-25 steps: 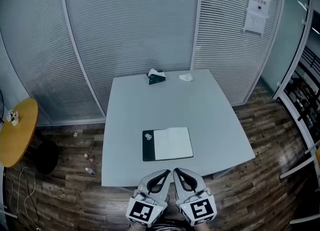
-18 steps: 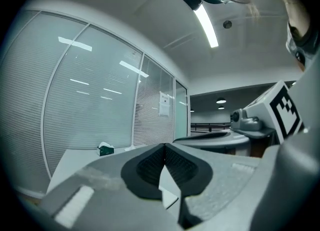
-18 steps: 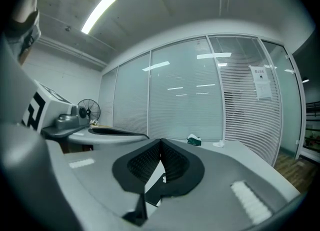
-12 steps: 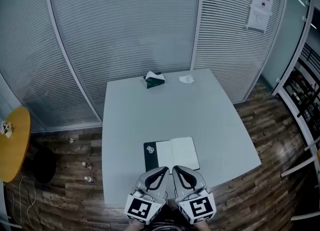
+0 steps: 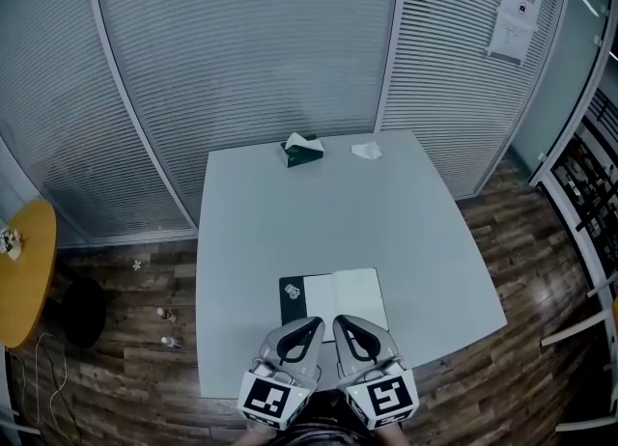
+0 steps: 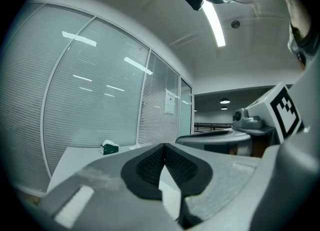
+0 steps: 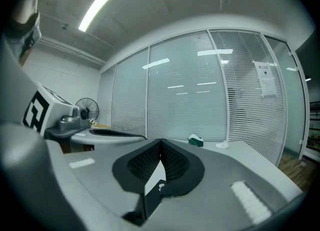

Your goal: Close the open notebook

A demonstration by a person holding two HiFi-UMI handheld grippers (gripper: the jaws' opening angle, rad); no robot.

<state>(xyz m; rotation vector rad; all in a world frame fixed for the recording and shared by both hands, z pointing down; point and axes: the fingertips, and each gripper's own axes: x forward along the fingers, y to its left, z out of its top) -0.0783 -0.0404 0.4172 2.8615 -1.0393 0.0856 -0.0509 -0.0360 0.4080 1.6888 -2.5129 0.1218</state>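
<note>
The notebook [image 5: 334, 296] lies open near the front edge of the grey table [image 5: 386, 212], black cover at the left, white page at the right. Both grippers hover side by side just in front of it, pointing about level over its near edge. My left gripper [image 5: 314, 321] is shut with nothing in it; its pads meet in the left gripper view [image 6: 164, 146], and a strip of white page [image 6: 168, 186] shows below them. My right gripper [image 5: 341, 320] is shut and empty too [image 7: 160, 140], with page and black cover [image 7: 149, 201] showing under it.
A green tissue box [image 5: 303, 149] and a crumpled white paper [image 5: 366, 151] sit at the table's far edge. Glass partitions with blinds [image 5: 251, 58] stand behind the table. A round yellow table [image 5: 24, 270] is at the left, on wooden flooring.
Both grippers have moved forward together, from off the table's front edge to just short of the notebook. Both stayed shut, and the notebook has not moved.
</note>
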